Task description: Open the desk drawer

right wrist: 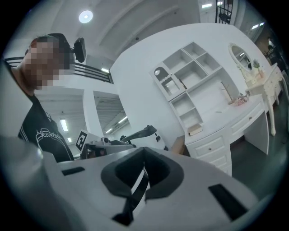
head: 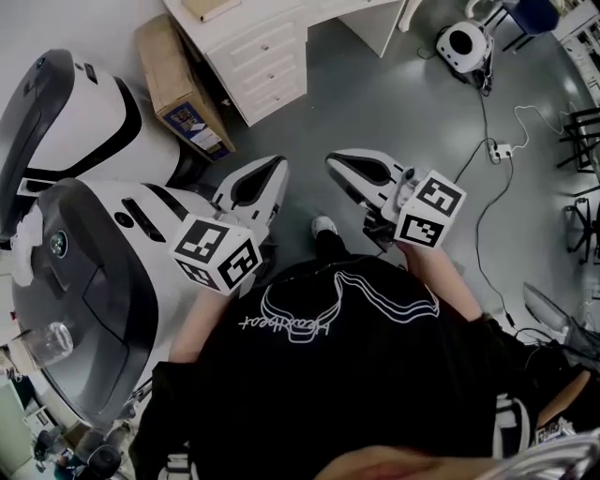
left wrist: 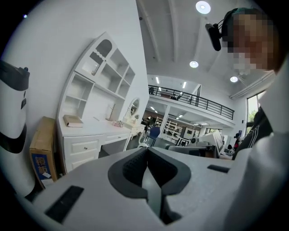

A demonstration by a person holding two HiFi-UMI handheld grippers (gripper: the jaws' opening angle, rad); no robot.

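Tongs in both hands are pressed together with nothing between them. The left tongs (left wrist: 147,151) show their dark pads meeting along one seam in the left gripper view, and the right tongs (right wrist: 143,152) show the same in the right gripper view. In the head view both are held out in front of the person's black shirt (head: 356,375). They sit side by side but apart over the grey floor (head: 375,103), each with its marker cube nearest the body.

Farthest left in the head view stands a big rounded white-and-grey machine (head: 84,272), close beside the left tongs. Next, toward the top, a cardboard box (head: 183,89) stands on the floor at the left end of the white worktop (head: 281,17). The worktop's stack of drawers (head: 265,61) faces the person, every front flush and shut, well apart from both tongs.

The left gripper view shows the same drawers past the pads. A tan book (left wrist: 72,120) lies on the worktop above them, open shelves (left wrist: 108,67) rise behind, and an oval mirror (left wrist: 133,108) stands farther along.

Between the two tongs and nearer the body, a light shoe (head: 323,226) shows on the floor. To the right, a small rounded white device (head: 462,45) sits on the floor near the top. A thin cable (head: 483,122) runs down from it to a white power strip (head: 497,150).
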